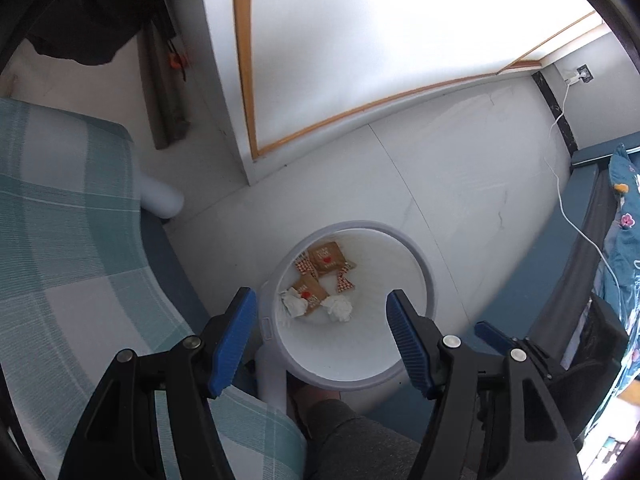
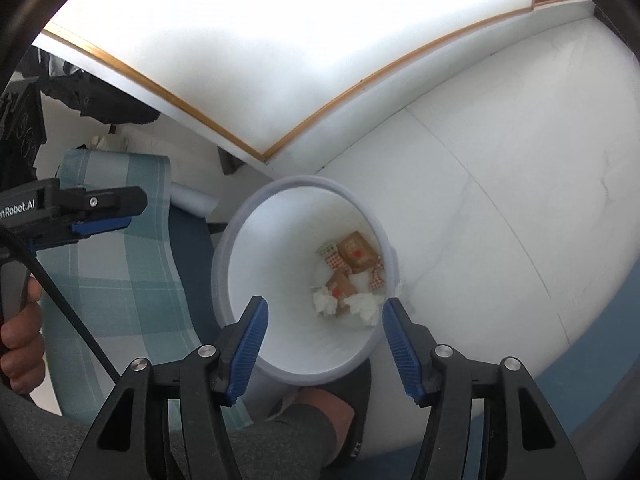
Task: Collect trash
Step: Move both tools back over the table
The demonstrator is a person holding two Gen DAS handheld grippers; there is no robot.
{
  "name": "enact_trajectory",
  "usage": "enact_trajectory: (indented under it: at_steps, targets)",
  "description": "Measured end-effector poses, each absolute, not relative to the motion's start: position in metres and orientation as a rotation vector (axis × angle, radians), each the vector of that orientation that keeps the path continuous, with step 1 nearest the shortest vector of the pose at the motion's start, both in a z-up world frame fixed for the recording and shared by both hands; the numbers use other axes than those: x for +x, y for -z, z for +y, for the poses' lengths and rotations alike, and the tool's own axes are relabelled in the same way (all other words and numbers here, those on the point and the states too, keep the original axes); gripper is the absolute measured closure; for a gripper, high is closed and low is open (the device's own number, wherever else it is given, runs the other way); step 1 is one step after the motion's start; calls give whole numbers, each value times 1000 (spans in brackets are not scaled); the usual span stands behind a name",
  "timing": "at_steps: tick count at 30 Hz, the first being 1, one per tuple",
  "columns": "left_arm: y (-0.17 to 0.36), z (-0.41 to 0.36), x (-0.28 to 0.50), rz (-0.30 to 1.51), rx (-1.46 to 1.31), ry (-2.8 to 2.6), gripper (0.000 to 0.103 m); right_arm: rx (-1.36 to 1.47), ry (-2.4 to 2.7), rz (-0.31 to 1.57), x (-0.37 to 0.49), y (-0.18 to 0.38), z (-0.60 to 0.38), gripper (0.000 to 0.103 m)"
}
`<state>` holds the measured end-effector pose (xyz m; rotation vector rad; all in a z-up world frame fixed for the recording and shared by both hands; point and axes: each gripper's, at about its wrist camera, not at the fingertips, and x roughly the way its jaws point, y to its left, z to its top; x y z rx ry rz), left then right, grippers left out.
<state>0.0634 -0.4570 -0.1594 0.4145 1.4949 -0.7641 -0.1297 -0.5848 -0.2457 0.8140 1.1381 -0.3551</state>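
A white round trash bin (image 1: 416,256) stands on the floor; it also shows in the right wrist view (image 2: 240,216). Inside lie brown snack wrappers (image 1: 328,261) (image 2: 357,256) and crumpled white tissues (image 1: 338,308) (image 2: 326,303). My left gripper (image 1: 322,318) is open and empty, held above the bin's mouth. My right gripper (image 2: 324,326) is open and empty, also above the bin. The left gripper shows from the side in the right wrist view (image 2: 102,226), and the right gripper's tip shows in the left wrist view (image 1: 494,336).
A green checked cushion (image 1: 60,240) (image 2: 124,264) lies left of the bin. A white wall panel with a wooden edge (image 1: 256,80) rises behind. A bed frame with blue floral bedding (image 1: 624,240) and a white cable (image 1: 568,208) are at the right. The person's foot (image 2: 320,408) is below the bin.
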Motion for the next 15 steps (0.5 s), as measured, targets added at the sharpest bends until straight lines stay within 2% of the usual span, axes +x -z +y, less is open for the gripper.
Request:
enact_trajectory:
  at_steps: [6, 9, 15]
  targets:
    - [107, -428, 61, 1369, 347, 756, 39, 788, 465, 1023, -147, 197, -598, 42]
    - [73, -408, 56, 1282, 330, 749, 33, 749, 503, 951, -153, 161, -599, 42]
    - [1, -352, 51, 1102, 235, 687, 30, 621, 531, 799, -153, 80, -586, 40]
